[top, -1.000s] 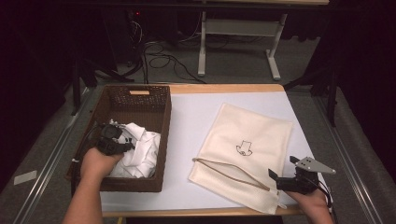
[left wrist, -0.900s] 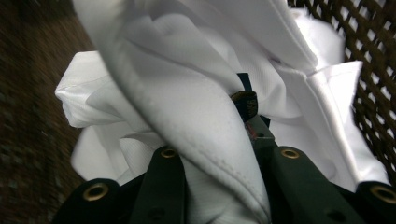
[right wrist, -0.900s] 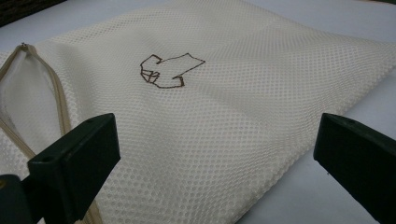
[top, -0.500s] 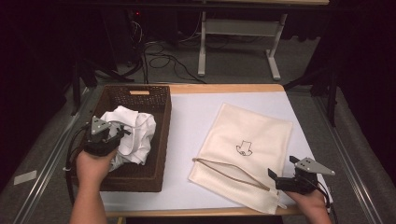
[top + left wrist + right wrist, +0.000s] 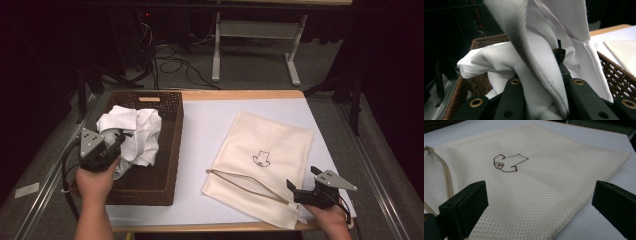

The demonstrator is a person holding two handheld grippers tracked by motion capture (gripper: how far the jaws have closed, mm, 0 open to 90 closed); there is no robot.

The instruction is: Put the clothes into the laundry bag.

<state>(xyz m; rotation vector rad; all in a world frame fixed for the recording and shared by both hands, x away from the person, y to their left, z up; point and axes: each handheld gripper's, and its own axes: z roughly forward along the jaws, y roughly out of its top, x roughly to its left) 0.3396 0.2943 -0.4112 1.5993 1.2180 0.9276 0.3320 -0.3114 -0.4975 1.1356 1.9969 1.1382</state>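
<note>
White cloth (image 5: pixel 132 135), crumpled, lifted above the basket (image 5: pixel 165 150) at left. Cream mesh bag (image 5: pixel 265 165) flat at right, zipper open.

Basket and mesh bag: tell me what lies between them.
High view: only bare white table top lies between the wicker basket and the mesh bag.
</note>
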